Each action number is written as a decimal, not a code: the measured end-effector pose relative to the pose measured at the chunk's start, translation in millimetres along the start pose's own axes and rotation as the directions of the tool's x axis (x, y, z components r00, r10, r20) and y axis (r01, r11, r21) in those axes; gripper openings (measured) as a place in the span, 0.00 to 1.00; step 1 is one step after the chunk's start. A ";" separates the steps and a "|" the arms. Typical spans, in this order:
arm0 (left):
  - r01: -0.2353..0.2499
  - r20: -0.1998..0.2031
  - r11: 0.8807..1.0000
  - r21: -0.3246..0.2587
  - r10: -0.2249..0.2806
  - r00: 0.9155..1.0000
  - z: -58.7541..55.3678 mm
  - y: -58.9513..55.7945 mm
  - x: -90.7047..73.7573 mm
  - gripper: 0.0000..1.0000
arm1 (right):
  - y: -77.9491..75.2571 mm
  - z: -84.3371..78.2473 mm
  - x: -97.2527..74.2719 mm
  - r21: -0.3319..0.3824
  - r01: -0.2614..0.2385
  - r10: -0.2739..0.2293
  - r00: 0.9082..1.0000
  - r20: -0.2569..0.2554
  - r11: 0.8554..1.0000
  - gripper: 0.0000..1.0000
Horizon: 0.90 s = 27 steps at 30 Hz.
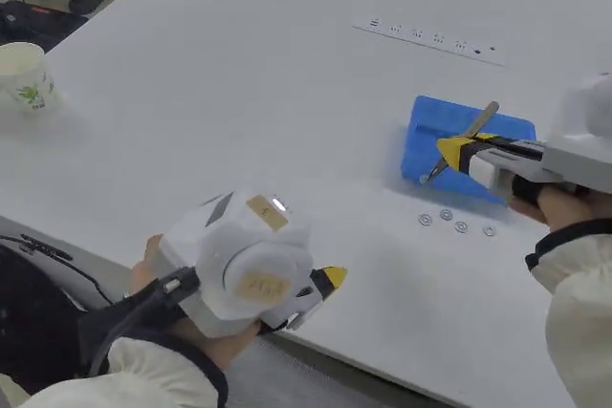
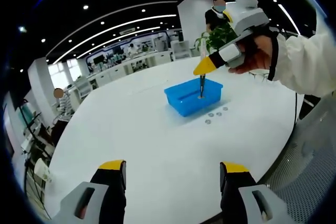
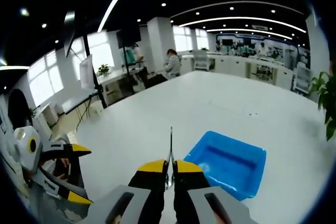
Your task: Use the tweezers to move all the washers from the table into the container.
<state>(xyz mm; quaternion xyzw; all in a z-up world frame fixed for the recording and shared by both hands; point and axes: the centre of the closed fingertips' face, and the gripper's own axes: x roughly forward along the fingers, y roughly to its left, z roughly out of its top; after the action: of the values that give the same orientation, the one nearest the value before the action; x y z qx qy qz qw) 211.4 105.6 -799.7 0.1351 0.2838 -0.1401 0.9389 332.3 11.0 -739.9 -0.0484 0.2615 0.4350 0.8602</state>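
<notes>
1. The right tongs (image 1: 454, 152) are clamped on the tweezers (image 1: 483, 118).
2. The tweezers stand near upright, tips down in the blue container (image 1: 430, 131). In the head view their long axis slants from upper right to lower left.
3. Four washers (image 1: 447, 215) lie in a row on the worktop (image 1: 239, 93), just beside the container.
4. The left tongs (image 2: 173, 174) are apart and empty, well away from the container.

Bright ceiling strip lights, soft shadows, fisheye-warped edges
</notes>
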 end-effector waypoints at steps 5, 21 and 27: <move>0.002 -0.010 1.000 0.005 -0.002 1.000 -1.7 -0.9 0.9 0.72 | -2.1 8.7 -6.2 0.005 0.005 -0.005 1.000 0.003 1.000 0.01; -0.011 -0.025 1.000 -0.004 0.011 1.000 -4.0 2.3 0.5 0.70 | -23.9 21.3 6.2 -0.029 0.030 -0.029 0.999 0.035 0.999 0.01; 0.000 -0.026 1.000 -0.010 0.000 1.000 -4.4 1.1 1.2 0.71 | -32.5 23.7 18.1 -0.053 0.043 -0.041 0.999 0.035 0.998 0.02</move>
<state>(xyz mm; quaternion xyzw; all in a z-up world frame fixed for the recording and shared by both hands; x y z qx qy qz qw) 210.6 107.9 -803.7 0.1322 0.2969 -0.1367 0.9358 375.8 11.4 -733.1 -0.0694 0.2339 0.4246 0.8719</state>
